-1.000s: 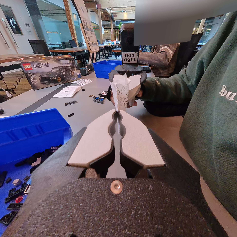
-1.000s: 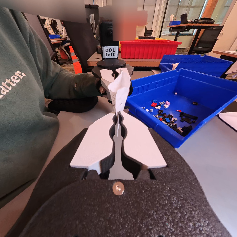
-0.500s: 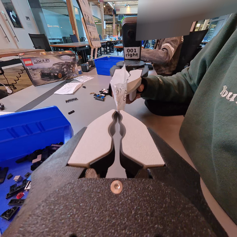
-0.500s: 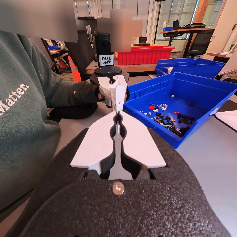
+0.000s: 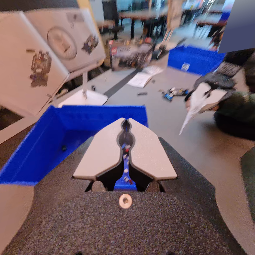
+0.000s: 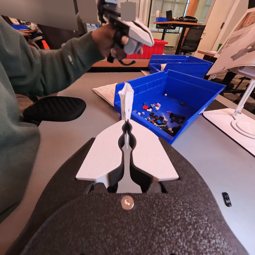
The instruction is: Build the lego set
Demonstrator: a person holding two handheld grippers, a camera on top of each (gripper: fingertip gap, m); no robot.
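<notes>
Two grippers were apart: the right gripper [image 6: 127,121] was clamped on a torn white paper strip [image 6: 126,102], which stood upright from its tips, long axis vertical, just before the blue bin [image 6: 193,88]. Loose small bricks [image 6: 158,115] lay on that bin's floor. Farther off, the left gripper [image 5: 125,119], closed and empty, hung above the bin, its holder's hand [image 6: 109,41] raised over the bench [image 6: 88,82].

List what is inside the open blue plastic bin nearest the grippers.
Inside the open blue plastic bin: a scatter of small building bricks, mostly black, some red, blue, pink and white, plus one lone white piece. The near wall hides its front floor.
</notes>
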